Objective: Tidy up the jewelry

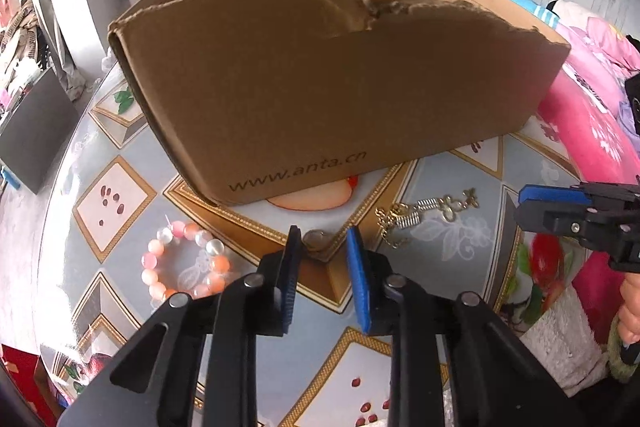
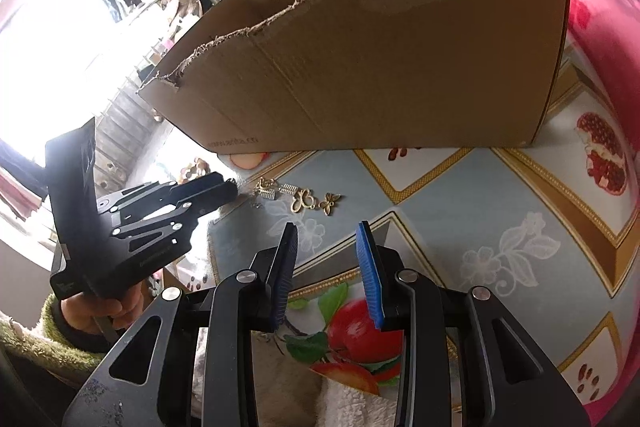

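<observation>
Ahead of both my grippers: the box [image 1: 320,87], its tall torn wall closing off the far half of the table [image 1: 452,247]; entry only from above, over the ragged rim. Between box and my left gripper [image 1: 322,239]: a narrow strip of cloth holding a ring [image 1: 316,241] right at my fingertips, a bead bracelet [image 1: 186,261] to the left, a chain [image 1: 424,213] to the right. Before my right gripper [image 2: 328,231]: bare cloth up to the box wall, open. Right edge: pink bedding [image 1: 588,123] crowds the table.
</observation>
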`<state>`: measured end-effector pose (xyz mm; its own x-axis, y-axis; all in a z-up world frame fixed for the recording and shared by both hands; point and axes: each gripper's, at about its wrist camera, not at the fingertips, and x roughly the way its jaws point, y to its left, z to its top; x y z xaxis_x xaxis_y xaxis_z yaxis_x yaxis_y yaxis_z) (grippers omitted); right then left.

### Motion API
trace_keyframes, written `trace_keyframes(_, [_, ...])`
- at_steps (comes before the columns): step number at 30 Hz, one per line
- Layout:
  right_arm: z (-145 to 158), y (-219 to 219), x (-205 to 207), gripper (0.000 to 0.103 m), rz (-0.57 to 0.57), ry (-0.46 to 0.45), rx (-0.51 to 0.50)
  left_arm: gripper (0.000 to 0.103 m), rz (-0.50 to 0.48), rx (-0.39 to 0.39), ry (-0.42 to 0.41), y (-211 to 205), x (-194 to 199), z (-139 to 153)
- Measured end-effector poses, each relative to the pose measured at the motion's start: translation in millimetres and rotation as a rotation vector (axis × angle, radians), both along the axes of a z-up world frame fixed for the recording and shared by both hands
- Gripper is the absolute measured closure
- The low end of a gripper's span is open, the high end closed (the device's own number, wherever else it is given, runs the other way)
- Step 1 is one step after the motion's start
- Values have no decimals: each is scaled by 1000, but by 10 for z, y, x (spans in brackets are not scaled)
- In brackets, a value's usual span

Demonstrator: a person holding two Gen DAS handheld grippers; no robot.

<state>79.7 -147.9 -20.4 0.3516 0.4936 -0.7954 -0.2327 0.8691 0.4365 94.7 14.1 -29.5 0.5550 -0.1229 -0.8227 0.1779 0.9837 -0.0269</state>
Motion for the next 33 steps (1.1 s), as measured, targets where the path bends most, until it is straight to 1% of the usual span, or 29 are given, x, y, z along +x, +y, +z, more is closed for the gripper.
trace_keyframes(4, [-28,17,16,72,-3,0,-3,80,11,14,3,-16,44,8])
trace_keyframes(7, [-49,-1,24,72,-9,4,1,81,11,41,-9,-51,36,7])
trace_keyframes(10, [-55,-16,24,72,-14,3,2,81,23,49,-18,-96,23,-8])
trace_keyframes(11, [-54,-27,22,72,-15,2,2,82,31,51,-22,-100,16,-8])
trace_keyframes(13, [-48,-42,12,72,-17,-1,2,90,38,56,-27,-131,12,-16])
trace_keyframes(16, [-28,-60,-10,72,-20,-8,-5,92,42,57,-31,-139,-12,-16])
trace_keyframes(22, [43,-130,-74,72,-28,-40,-30,92,60,13,-30,-5,-38,-9])
trace_keyframes(27, [71,-93,-101,72,-14,-69,-60,92,67,-12,-54,140,-142,54])
trace_keyframes(30, [88,2,-110,72,30,-111,-101,92,64,-34,-73,196,-221,105])
trace_keyframes(33, [86,124,-83,72,117,-170,-176,92,54,-59,-89,228,-283,145])
